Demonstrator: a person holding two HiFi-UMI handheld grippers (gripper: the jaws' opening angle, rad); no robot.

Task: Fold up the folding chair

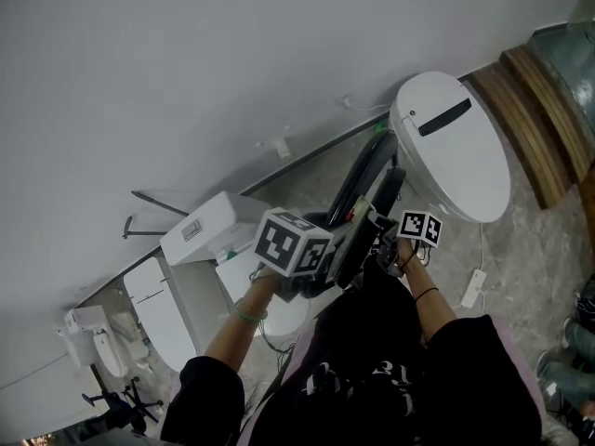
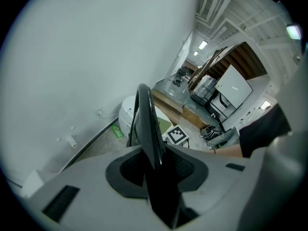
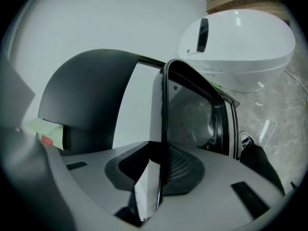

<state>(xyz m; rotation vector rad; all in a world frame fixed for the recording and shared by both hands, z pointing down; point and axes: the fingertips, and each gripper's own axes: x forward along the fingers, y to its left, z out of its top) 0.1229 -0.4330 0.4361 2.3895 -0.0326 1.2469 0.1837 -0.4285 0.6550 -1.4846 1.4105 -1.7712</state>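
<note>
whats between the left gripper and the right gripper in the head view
The black folding chair, seen edge-on, stands between the left gripper and the right gripper; the head view shows this.

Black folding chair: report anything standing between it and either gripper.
Nothing visible does. The left gripper and the right gripper each already have an edge of the black folding chair between their jaws.

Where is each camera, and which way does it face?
Head view: on the person's head, facing down at the folding chair; arms and torso show.
Left gripper view: on the left hand-held gripper, facing along the wall; a sleeve shows.
Right gripper view: on the right hand-held gripper, facing the white toilet; a shoe shows.
All share the chair and toilet.
</note>
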